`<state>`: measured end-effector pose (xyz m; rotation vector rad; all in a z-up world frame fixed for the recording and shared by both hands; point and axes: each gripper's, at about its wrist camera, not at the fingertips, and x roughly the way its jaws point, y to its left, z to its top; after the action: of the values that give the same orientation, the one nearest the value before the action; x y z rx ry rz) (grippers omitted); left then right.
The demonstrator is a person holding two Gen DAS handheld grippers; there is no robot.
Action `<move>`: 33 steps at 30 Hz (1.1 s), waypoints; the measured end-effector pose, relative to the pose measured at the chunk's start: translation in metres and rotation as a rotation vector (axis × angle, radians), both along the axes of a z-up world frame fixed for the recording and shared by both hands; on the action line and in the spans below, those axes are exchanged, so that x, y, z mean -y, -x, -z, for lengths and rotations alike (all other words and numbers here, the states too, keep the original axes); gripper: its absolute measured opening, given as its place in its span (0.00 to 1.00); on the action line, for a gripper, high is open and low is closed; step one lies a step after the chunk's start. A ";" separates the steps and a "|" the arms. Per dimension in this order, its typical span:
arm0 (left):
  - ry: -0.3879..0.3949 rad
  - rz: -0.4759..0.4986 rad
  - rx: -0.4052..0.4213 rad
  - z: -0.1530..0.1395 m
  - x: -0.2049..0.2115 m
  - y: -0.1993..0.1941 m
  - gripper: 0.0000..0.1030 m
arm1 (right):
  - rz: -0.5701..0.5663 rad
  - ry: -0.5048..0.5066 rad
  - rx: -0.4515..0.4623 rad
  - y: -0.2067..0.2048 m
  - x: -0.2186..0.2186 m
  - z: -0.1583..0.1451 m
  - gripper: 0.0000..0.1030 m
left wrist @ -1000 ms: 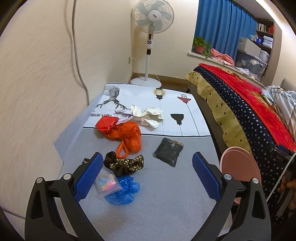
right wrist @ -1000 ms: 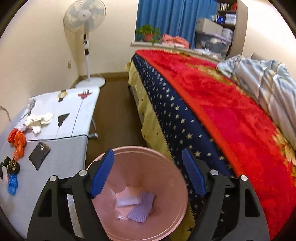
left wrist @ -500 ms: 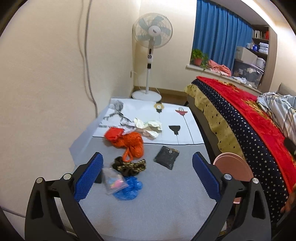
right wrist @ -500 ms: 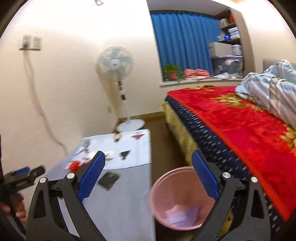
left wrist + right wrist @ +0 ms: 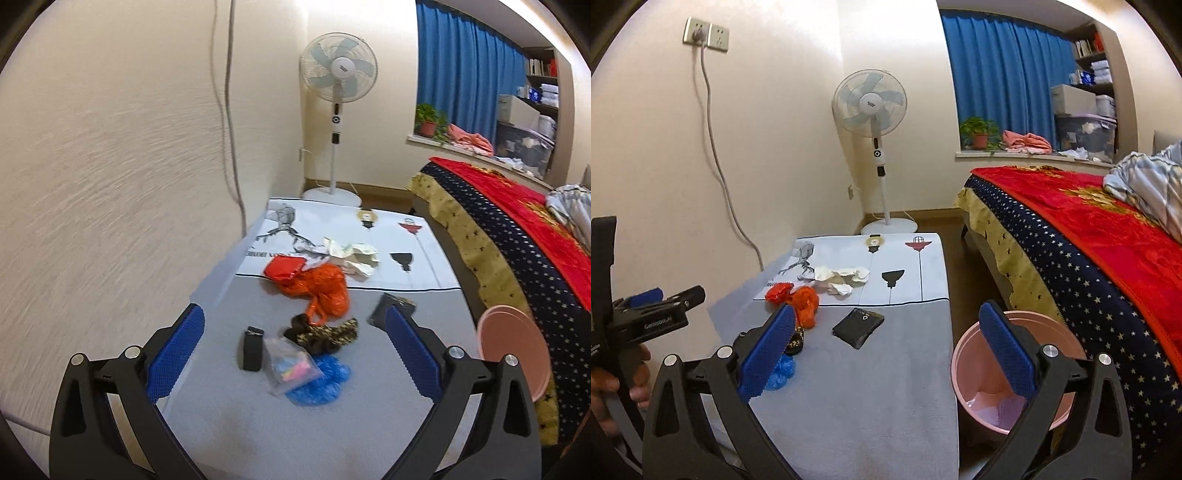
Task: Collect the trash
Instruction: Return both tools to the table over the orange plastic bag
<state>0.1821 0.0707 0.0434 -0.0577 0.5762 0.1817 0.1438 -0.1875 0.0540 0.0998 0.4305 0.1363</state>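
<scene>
Trash lies on a grey-covered table: an orange plastic bag, a red wrapper, crumpled white paper, a black pouch, a black-and-gold wrapper, a clear bag with coloured bits on a blue plastic bag, and a small black piece. A pink bin stands on the floor right of the table, with pale scraps inside. My left gripper is open and empty above the near trash. My right gripper is open and empty over the table's right part.
A bed with a red and starred blue cover runs along the right. A standing fan is beyond the table. A cable hangs down the wall. The left gripper's body and the hand holding it show at the right view's left edge.
Both grippers have pulled back and risen. The right gripper swung left from above the pink bin toward the table. Both stay open and empty.
</scene>
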 end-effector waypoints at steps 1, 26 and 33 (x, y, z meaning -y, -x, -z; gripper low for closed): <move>0.000 -0.005 -0.001 0.002 -0.001 -0.002 0.92 | -0.002 0.001 0.003 -0.001 -0.001 0.001 0.95; 0.032 -0.236 -0.051 0.002 -0.067 -0.078 0.92 | -0.244 0.119 -0.086 -0.129 -0.123 0.100 0.86; 0.022 -0.231 -0.074 0.007 -0.069 -0.082 0.92 | -0.300 0.078 -0.154 -0.163 -0.151 0.135 0.72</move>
<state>0.2645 0.1398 0.0367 -0.1396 0.6452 0.4038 0.3063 -0.0367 -0.0806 -0.0320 0.6031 0.4085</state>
